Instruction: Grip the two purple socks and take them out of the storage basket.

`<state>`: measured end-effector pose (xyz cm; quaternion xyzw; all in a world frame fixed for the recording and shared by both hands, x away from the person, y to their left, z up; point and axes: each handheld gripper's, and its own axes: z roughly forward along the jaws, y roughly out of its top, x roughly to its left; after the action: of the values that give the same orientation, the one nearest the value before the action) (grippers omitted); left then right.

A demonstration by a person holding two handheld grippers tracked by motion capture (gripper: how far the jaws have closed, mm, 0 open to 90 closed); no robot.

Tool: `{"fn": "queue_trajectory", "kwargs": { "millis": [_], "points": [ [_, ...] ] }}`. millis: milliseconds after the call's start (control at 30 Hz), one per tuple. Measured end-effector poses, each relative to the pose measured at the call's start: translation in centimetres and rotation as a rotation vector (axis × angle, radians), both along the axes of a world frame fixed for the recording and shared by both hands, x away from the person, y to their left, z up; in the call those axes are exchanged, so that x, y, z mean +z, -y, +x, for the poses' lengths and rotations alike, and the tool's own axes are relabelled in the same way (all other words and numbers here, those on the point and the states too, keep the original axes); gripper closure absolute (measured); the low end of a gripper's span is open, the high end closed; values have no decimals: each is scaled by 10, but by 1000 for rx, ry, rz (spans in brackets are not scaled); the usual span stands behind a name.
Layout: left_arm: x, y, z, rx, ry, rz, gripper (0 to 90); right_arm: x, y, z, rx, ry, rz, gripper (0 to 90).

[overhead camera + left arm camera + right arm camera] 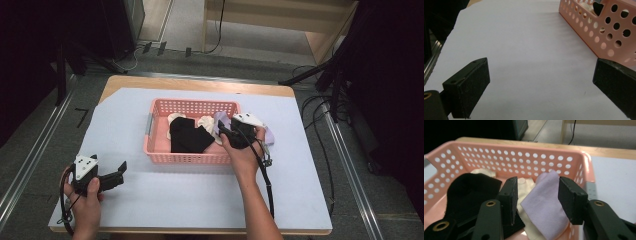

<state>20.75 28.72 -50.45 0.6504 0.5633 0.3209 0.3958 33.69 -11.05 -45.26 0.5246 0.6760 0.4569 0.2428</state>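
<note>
High view, near to far: the left claw (117,172) rests at 7 o'clock on the worktop (200,195), jaws apart, idle. The right claw (537,195) hovers in the pink basket (190,158) at its 3 o'clock end — jaws apart, straddling a lilac cloth (546,205) beside black cloth (471,188) and cream cloth (482,172). Best likely to lower squarely and pinch only lilac — not the layers beneath.

High view: I look forward and down over the table (200,200). Left gripper view: low, close over the tabletop. Right gripper view: close above the pink basket (524,157), which all three views share.
</note>
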Motion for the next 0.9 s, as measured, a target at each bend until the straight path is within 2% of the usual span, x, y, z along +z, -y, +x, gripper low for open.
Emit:
{"fn": "queue_trajectory", "kwargs": {
  "millis": [100, 167, 200, 300, 333, 367, 533, 600, 667, 700, 733, 900],
  "points": [
    [0, 0, 0, 1, -1, 0, 17, -5, -8, 5, 0, -30, -17, 513],
    [0, 0, 0, 0, -2, 0, 17, -9, -13, 10, -2, -86, -38, 528],
    [0, 0, 0, 0, -2, 0, 17, -9, -13, 10, -2, -86, -38, 528],
    [0, 0, 0, 1, 0, -1, 17, -8, -16, 14, -9, -120, -51, 528],
    [0, 0, 0, 0, 0, 0, 17, -8, -18, 16, -15, -149, -68, 521],
    [0, 0, 0, 0, 0, 0, 17, -8, -18, 16, -15, -149, -68, 521],
    [0, 0, 0, 0, -1, 1, 17, -7, -24, 21, -16, -199, -140, 494],
    [0, 0, 0, 1, 0, 1, 17, -7, -27, 25, -17, -236, -171, 485],
    [0, 0, 0, 1, -2, 1, 17, -6, -28, 26, -17, -250, -175, 483],
    [0, 0, 0, 1, -1, 0, 17, -6, -31, 30, -14, -280, -191, 482],
    [0, 0, 0, 2, -1, -1, 17, -6, -31, 30, -14, -280, -191, 480],
    [0, 0, 1, 3, -2, -1, 17, -7, -37, 39, 3, -362, -248, 471]
  ]
}}
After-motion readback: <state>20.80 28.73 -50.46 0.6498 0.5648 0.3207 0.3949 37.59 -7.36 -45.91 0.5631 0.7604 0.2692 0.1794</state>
